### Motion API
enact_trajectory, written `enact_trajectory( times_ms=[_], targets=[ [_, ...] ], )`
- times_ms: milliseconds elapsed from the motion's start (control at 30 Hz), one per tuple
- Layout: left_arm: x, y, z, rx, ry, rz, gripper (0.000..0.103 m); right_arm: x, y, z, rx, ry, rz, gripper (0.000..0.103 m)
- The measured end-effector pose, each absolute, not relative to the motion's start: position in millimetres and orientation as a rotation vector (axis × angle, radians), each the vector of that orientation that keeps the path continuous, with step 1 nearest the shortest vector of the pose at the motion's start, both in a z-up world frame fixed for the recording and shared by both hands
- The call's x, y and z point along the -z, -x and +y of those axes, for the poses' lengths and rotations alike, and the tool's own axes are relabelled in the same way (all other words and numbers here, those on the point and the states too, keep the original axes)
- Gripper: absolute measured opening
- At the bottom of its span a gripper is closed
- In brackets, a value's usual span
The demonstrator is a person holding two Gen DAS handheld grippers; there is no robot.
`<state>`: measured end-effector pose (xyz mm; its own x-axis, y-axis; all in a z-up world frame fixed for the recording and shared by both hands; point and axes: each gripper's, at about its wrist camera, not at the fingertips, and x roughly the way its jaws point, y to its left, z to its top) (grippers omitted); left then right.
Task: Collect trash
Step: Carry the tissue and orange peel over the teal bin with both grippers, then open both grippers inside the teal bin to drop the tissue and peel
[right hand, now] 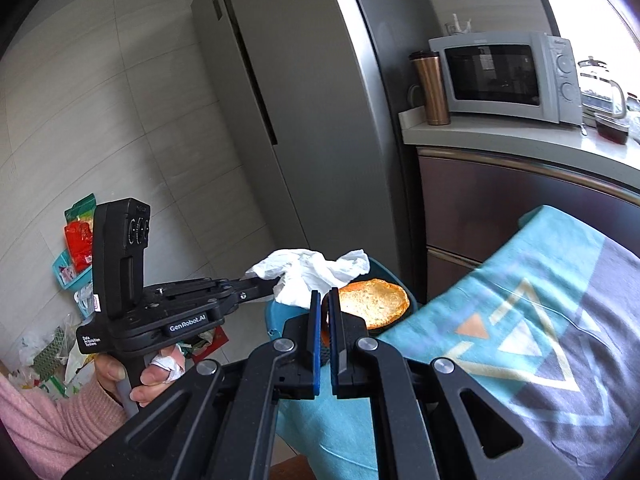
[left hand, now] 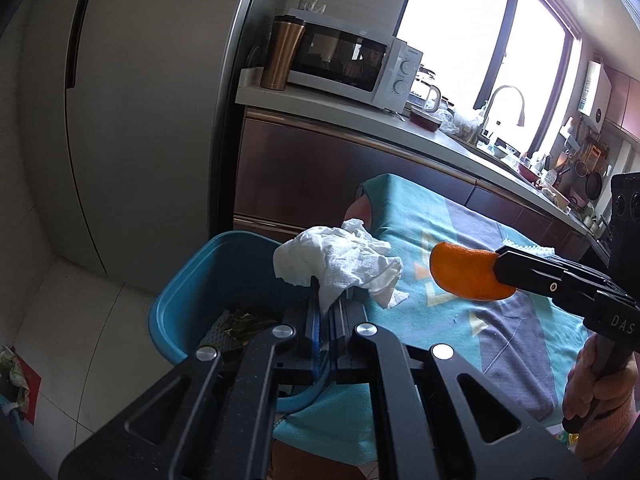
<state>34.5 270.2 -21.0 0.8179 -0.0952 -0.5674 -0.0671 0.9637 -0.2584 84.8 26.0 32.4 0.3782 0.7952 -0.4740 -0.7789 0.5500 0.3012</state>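
the left gripper [left hand: 326, 294] pinches a crumpled tissue [left hand: 340, 260] over the blue bin [left hand: 192, 280] by the cloth's [left hand: 420, 220] edge. the right gripper [right hand: 325, 300] clamps an orange peel [right hand: 374, 302], its long axis lying level, pointing away toward the bin.

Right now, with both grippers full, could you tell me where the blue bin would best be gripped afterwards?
Probably the blue bin by its thin upright rim, from above, one finger inside and one outside. Its rim faces up and the wall looks narrow enough for the jaws. The near side is hidden behind the left gripper.

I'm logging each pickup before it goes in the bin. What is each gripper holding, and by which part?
The left gripper pinches the crumpled white tissue by its lower fold. The right gripper clamps the orange peel by one end.
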Motion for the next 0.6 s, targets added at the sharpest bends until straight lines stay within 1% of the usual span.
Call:
enact_trajectory(
  times_ms=[333, 600],
  targets=[
    [36.3, -39.0, 287.0, -0.033, 0.302, 0.648, 0.003, -25.3, -97.9, 62.5, -1.063, -0.003, 0.663, 0.003],
    [55.5, -51.1, 299.2, -0.071, 0.315, 0.691, 0.003, -5.4, -114.0, 90.3, -1.07, 0.024, 0.738, 0.003]
  ],
)
